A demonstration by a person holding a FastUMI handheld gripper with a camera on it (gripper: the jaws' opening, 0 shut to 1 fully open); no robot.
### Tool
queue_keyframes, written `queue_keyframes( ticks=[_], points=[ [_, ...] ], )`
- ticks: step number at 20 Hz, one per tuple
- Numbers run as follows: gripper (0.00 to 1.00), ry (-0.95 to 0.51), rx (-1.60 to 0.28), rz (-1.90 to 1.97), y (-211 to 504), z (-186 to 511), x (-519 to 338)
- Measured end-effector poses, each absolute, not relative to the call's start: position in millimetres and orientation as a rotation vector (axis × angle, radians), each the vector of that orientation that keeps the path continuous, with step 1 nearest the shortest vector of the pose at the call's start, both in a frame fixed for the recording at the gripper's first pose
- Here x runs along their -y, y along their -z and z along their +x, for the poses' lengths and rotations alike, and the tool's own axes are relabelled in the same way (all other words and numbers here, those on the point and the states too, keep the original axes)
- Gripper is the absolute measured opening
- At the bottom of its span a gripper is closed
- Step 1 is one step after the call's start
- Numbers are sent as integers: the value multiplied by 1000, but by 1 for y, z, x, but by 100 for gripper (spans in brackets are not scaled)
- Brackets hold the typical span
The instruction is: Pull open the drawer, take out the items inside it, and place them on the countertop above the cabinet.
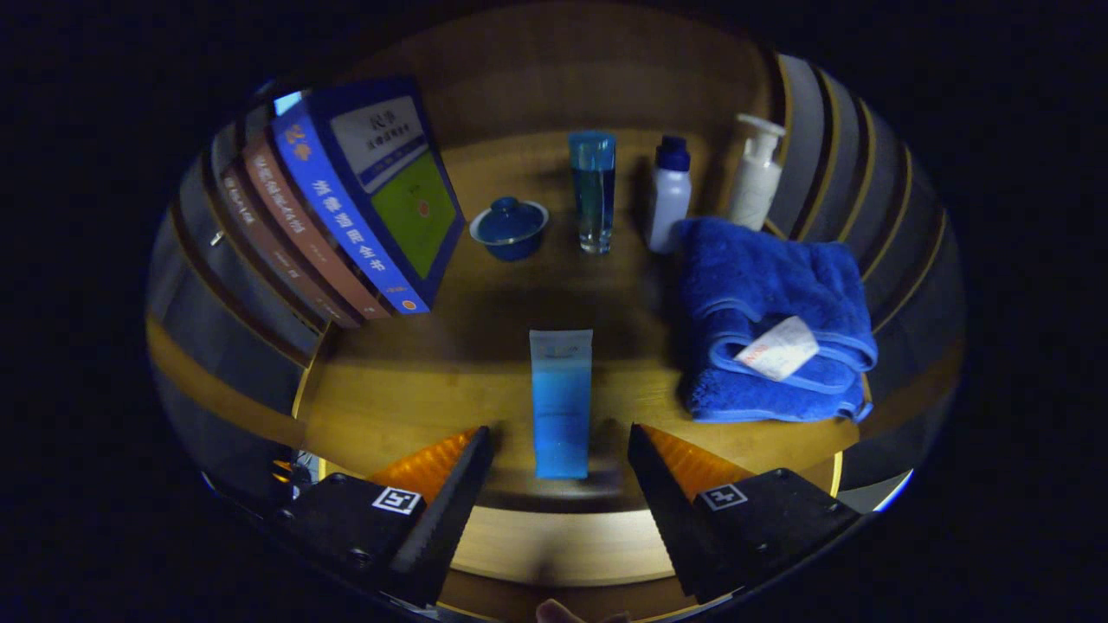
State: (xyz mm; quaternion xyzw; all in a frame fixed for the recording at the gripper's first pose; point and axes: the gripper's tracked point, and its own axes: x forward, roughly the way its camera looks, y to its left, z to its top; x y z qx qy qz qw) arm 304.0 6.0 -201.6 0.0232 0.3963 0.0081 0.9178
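On the wooden countertop (415, 389), the hand-held gripper (561, 437) gapes wide around a blue tube (561, 402), untouched.

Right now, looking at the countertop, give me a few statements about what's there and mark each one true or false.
1. The blue tube lies between the open gripper's fingers. True.
2. The folded blue towel sits left of the tube. False: it sits right of it.
3. The lidded blue bowl stands beside the books. True.
4. The pump bottle lies flat. False: it stands upright behind the towel.
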Motion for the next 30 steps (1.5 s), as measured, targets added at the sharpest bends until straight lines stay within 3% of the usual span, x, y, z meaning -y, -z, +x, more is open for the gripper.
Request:
queue_keyframes(
  ticks=[8, 17, 24, 30],
  points=[
    [100, 8, -418, 72, 111, 217, -5],
    [100, -4, -152, 36, 65, 96, -4],
    [99, -14, -31, 15, 108, 12, -10],
    [99, 14, -25, 14, 179, -1, -2]
  ],
)
